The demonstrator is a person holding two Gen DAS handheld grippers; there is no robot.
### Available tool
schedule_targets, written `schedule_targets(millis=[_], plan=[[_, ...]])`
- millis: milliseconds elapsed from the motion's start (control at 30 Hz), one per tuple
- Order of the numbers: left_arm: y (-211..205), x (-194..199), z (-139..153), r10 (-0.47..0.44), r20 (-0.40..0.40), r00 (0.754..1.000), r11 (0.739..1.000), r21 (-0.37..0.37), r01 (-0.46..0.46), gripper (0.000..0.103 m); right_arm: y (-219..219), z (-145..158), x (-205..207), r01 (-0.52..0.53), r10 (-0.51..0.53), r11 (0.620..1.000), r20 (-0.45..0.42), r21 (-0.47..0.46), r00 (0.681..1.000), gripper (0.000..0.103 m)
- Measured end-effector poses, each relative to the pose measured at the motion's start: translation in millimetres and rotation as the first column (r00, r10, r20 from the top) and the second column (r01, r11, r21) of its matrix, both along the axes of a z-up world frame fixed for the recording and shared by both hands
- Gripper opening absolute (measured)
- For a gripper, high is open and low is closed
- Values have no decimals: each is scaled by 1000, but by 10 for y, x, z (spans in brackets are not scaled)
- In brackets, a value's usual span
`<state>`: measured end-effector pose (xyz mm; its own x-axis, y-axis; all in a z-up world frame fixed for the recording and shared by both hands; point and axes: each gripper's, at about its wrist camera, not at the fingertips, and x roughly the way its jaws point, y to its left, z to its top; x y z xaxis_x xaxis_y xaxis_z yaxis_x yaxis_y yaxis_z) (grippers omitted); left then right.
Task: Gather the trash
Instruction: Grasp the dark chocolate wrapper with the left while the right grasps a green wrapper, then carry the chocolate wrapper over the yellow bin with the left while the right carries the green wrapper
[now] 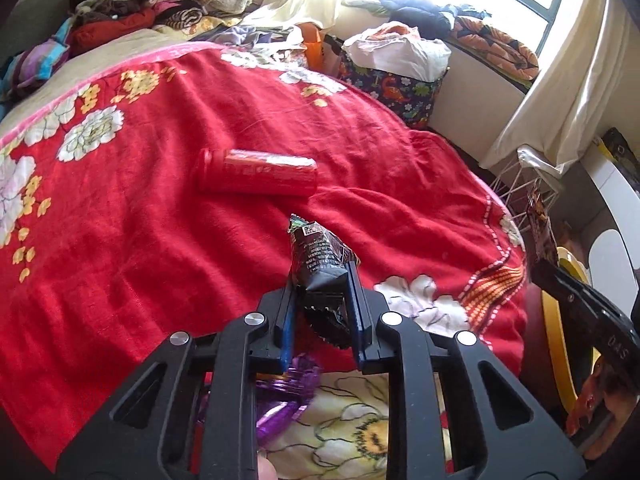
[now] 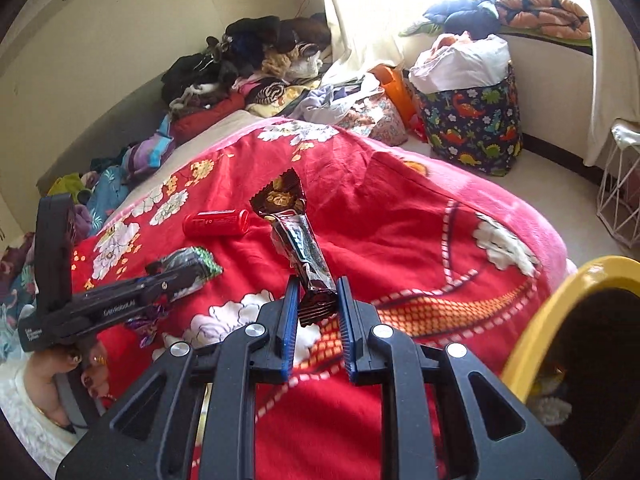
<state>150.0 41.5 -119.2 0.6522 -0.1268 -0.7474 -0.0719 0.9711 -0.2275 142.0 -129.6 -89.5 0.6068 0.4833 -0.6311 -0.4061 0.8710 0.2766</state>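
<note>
Both grippers carry trash above the bed [image 2: 420,216]. The left gripper [image 1: 322,280] is closed on a dark wrapper [image 1: 318,258], pinched near its lower end with the printed end projecting forward. The right gripper [image 2: 318,300] is closed on a brown snack wrapper [image 2: 296,236], held by its bottom seal, the rest standing up and slightly tilted.

A yellow bin [image 2: 560,304] stands off the bed's near right corner, just beside the right gripper. A red can [image 1: 256,176] lies on its side near the middle of the bed, apart from both grippers. A purple wrapper [image 1: 288,392] shows beneath the left gripper; whether it lies on the bed or is carried cannot be determined.

Recommended procedure, as a judgement:
1. Maintain grip pressure; both wrappers are thin and may slip.
2. Bring the right gripper over the bin opening before releasing, so the wrapper clears the rim.
3. Follow with the left gripper.
4. Collect the can last, gripping across its body; it may roll on the soft cover.
</note>
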Motion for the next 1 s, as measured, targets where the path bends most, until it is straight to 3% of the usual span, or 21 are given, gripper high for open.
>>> schedule_targets(millis=[533, 1000], plan=[[-603, -146, 525, -133, 107, 985, 991, -1, 134, 16, -565, 226, -336, 93, -94, 995, 21, 46, 995, 18], [-1108, -268, 663, -242, 134, 961, 970, 26, 241, 16, -1067, 248, -522, 199, -200, 978, 11, 61, 980, 18]])
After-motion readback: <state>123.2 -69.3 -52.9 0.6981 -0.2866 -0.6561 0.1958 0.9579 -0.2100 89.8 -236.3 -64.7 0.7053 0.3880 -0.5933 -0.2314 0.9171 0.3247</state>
